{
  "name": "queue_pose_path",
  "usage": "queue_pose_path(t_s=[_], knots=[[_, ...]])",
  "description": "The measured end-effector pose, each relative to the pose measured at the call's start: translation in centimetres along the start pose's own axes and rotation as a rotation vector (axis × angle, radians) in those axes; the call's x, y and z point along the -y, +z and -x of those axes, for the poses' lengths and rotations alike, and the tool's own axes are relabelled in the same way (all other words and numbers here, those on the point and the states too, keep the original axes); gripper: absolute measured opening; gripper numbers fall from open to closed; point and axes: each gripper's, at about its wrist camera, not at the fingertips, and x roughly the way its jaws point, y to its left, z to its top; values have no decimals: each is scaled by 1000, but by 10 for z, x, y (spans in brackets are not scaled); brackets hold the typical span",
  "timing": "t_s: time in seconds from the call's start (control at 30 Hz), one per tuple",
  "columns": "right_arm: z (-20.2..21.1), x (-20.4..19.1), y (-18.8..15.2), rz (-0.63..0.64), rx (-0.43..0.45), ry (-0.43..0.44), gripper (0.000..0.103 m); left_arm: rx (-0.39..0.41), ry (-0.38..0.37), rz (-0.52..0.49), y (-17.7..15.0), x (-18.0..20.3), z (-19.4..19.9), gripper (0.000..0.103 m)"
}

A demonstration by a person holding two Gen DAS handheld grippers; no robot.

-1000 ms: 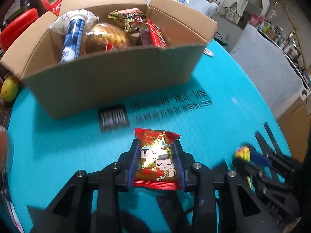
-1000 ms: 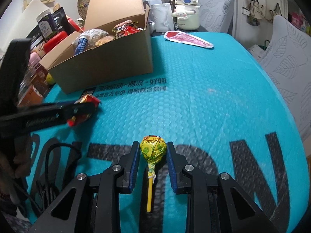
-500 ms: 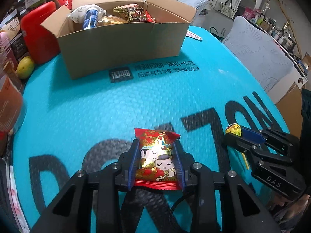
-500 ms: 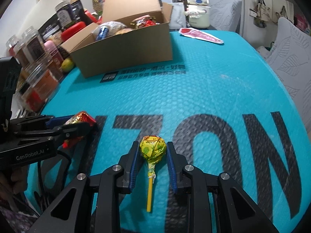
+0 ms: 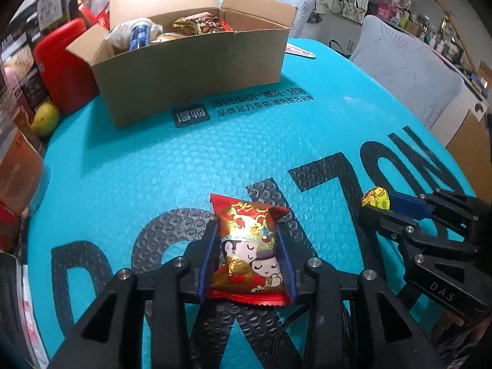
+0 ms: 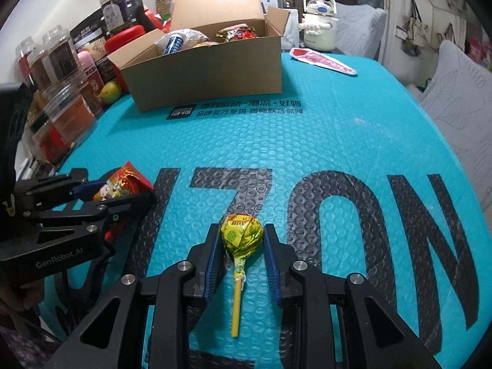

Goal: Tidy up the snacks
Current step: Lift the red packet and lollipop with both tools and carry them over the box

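Left wrist view: the left gripper (image 5: 247,243) has a red-and-gold snack packet (image 5: 249,247) between its blue pads, printed with two cartoon faces with closed eyes; the jaws are opening, the pads still against the packet's sides. The packet's crimped red edge lies nearest the camera and its top corners flare past the fingertips. Under it spreads a teal bubble-textured mat (image 5: 184,169) with large black letters. Well ahead of the fingers stands an open cardboard box (image 5: 196,70) already holding wrapped snacks, among them a blue-and-white tube and gold foil packs. To the right, the right gripper (image 5: 376,204) reaches in level with the packet, a yellow wrapper at its tip.

Right wrist view: the right gripper (image 6: 242,235) is clenched on a lollipop (image 6: 241,233), its round head wrapped in crinkled yellow-green foil, its yellow stick pointing back toward the camera over the mat (image 6: 338,141). To the left, the left gripper (image 6: 123,190) shows the red packet (image 6: 123,184) side-on. The box (image 6: 209,70) stands far ahead, jars (image 6: 61,98) ranged at its left.
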Motion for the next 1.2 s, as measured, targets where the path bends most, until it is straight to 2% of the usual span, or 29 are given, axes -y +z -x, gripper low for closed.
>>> queue_pose_path(t_s=[0.2, 0.5, 0.97, 1.2], knots=[[1, 2, -1, -18, 2, -5, 26, 18, -1, 0, 2, 0, -2, 34], [6, -1, -1, -40, -11, 80, 26, 16, -32, 38, -1, -7, 11, 33], [28, -22, 15, 15, 42, 149, 26, 100, -41, 75, 7, -13, 52, 33], [43, -31, 35, 56, 99, 177, 26, 160, -37, 85, 24, -15, 69, 33]])
